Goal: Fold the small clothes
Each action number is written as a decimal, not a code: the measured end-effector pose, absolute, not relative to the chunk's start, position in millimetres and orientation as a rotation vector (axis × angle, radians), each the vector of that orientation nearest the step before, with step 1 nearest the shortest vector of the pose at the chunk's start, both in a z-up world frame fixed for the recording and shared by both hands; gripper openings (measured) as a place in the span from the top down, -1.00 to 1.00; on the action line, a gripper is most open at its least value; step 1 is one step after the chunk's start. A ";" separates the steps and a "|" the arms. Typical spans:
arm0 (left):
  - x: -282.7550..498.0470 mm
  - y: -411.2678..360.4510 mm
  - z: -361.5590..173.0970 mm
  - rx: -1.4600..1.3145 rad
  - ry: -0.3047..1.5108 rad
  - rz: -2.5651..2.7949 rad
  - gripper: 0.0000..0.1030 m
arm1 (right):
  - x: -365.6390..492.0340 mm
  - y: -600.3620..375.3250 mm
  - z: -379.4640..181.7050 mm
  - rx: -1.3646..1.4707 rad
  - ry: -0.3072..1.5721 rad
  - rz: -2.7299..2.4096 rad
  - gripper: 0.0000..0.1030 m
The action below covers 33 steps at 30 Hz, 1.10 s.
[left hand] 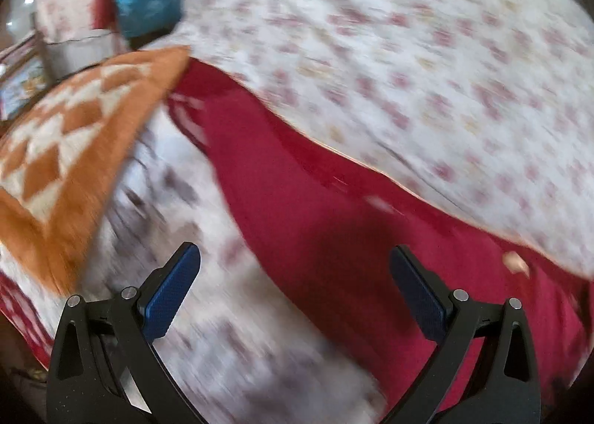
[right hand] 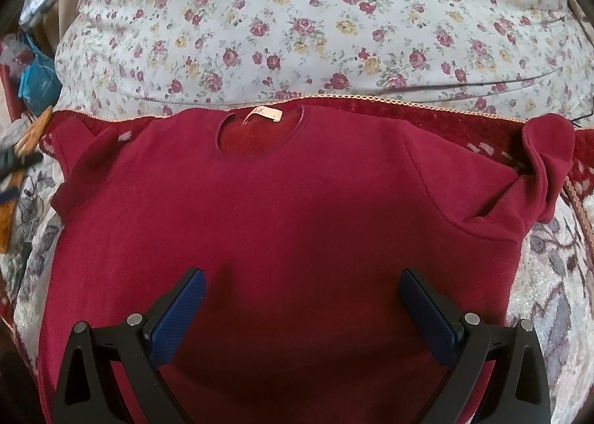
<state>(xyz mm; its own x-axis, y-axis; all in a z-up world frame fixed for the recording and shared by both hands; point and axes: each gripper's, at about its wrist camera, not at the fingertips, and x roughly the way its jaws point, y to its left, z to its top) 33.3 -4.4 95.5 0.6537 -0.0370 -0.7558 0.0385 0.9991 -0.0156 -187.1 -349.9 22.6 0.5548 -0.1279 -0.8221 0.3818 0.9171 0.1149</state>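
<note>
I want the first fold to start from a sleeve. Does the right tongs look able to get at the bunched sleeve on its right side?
Probably yes. The right tongs hang open over the red sweater, holding nothing, and the bunched sleeve lies uncovered at the sweater's right edge, with nothing visible between them.

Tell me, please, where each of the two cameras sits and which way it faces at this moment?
Left wrist: on the left gripper, looking along its open fingers at the red shirt, blurred, and an orange checked cloth.
Right wrist: on the right gripper, open above the shirt, neck label at the far end.
Shared: the shirt and the floral bedding.
</note>
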 end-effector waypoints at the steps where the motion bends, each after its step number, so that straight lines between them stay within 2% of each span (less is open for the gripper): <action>1: 54.4 3.7 92.8 0.005 0.869 0.001 -0.99 | -186.9 -349.7 22.5 0.293 0.939 -0.306 -1.00; 11: 169.5 42.3 67.0 0.066 0.842 0.218 -0.92 | -180.2 -346.8 15.4 0.247 0.968 -0.287 -1.00; 13: 185.4 43.6 58.2 0.098 0.851 0.240 -0.85 | -179.9 -348.4 14.5 0.254 0.965 -0.282 -1.00; 15: 197.2 44.8 46.7 0.122 0.883 0.246 -0.51 | -180.0 -348.8 14.0 0.257 0.961 -0.280 -1.00; 16: 199.7 42.1 42.5 0.140 0.889 0.264 -0.48 | -180.0 -348.8 13.7 0.256 0.961 -0.279 -1.00; 17: 199.6 40.0 42.3 0.162 0.867 0.274 -0.37 | -179.5 -348.9 13.4 0.256 0.962 -0.278 -1.00; 18: 199.3 37.5 43.7 0.182 0.835 0.270 0.05 | -179.0 -349.3 13.2 0.257 0.962 -0.276 -1.00; 20: 202.6 32.9 44.1 0.216 0.833 0.252 0.56 | -178.8 -349.8 12.7 0.263 0.961 -0.273 -1.00; 22: 203.2 32.1 44.2 0.215 0.841 0.222 0.75 | -178.3 -349.2 12.2 0.263 0.960 -0.273 -1.00; 24: 203.0 32.3 45.2 0.197 0.856 0.183 0.85 | -177.3 -348.5 11.6 0.260 0.961 -0.275 -1.00; 33: 133.1 -16.0 105.5 0.030 0.885 -0.179 0.86 | -177.9 -348.0 12.1 0.264 0.961 -0.275 -1.00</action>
<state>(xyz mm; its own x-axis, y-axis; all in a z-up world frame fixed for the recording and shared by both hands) 133.1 -16.0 105.5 0.6193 -0.1433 -0.7720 0.1683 0.9846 -0.0477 -177.9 -348.0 12.1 0.5433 -0.1130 -0.8319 0.3447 0.9335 0.0984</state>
